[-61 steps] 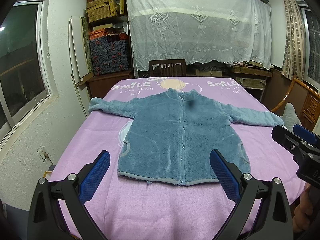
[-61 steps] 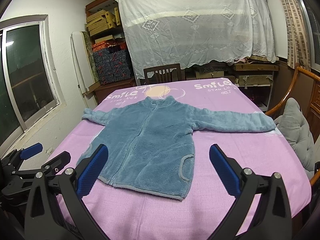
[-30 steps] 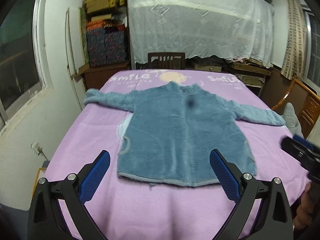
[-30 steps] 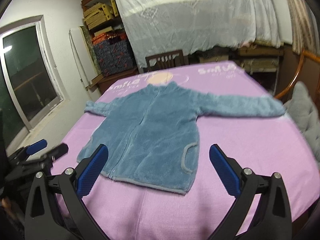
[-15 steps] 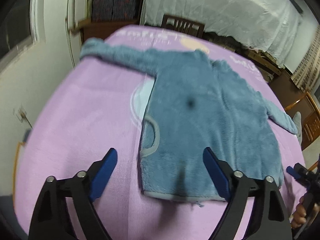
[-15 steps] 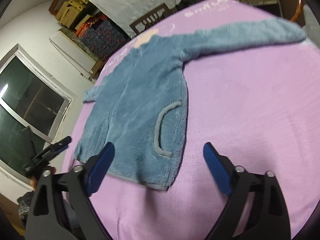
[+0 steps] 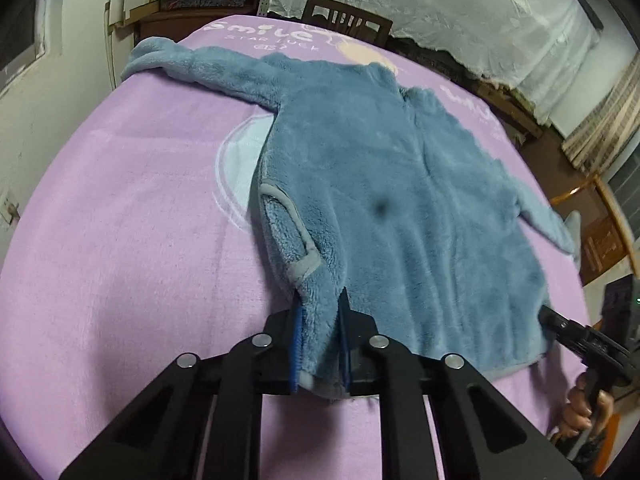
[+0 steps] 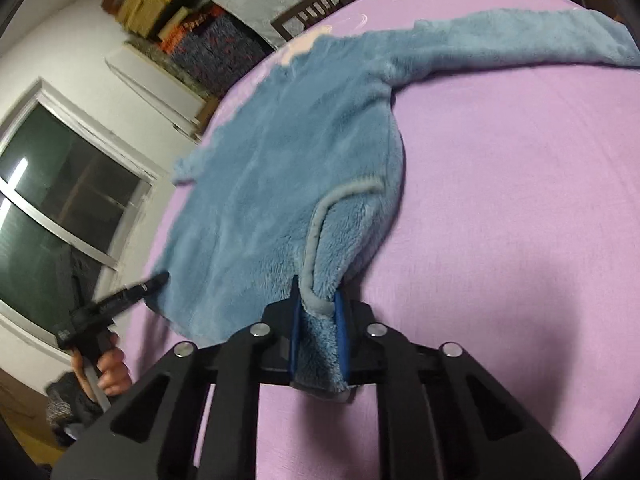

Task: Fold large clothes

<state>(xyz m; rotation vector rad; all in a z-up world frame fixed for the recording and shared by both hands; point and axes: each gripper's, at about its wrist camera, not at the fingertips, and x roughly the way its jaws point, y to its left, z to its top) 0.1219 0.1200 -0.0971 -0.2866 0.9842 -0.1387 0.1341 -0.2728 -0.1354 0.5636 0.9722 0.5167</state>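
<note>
A blue fleece jacket [image 7: 400, 184] lies face up on the purple bed cover [image 7: 120, 240], sleeves spread to both sides. My left gripper [image 7: 320, 300] is closing on the jacket's near left hem corner, and fleece bunches between its blue pads below the left pocket [image 7: 288, 232]. My right gripper [image 8: 316, 292] is closing on the near right hem corner of the jacket [image 8: 288, 176], below the right pocket [image 8: 344, 208]. Each gripper shows in the other's view, the right gripper [image 7: 548, 314] at the hem's far end and the left gripper [image 8: 158, 280] likewise.
A wooden chair [image 7: 346, 20] stands at the head of the bed, with a white lace-covered shelf [image 7: 440, 8] behind it. A window [image 8: 52, 216] and white wall lie to the left. A wooden armchair with a grey cushion [image 7: 576, 220] sits at the right.
Both grippers dropped toward the near hem and tilted down. Their jaws went from wide open to closed on the jacket's two bottom corners.
</note>
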